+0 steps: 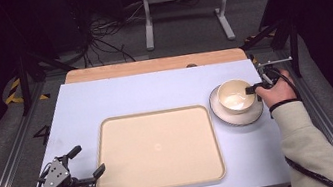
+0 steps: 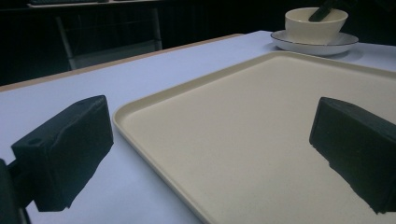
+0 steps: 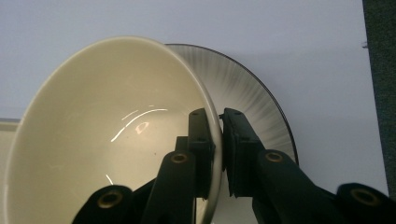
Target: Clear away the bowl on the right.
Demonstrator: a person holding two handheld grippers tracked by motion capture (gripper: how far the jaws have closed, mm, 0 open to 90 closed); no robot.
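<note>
The right gripper view shows the right tool [image 3: 219, 140] pinching the bowl [image 3: 107, 140] rim over the plate [image 3: 252, 88]; the high view shows the left tool [image 1: 86, 162] spread beside the tray [image 1: 158, 150].

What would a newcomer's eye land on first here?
The right gripper, at the table's right side, is clamped on the rim of the cream bowl, which sits on a dark-rimmed plate. Next comes the big empty beige tray at the centre, with the left gripper open at its near-left corner.
</note>
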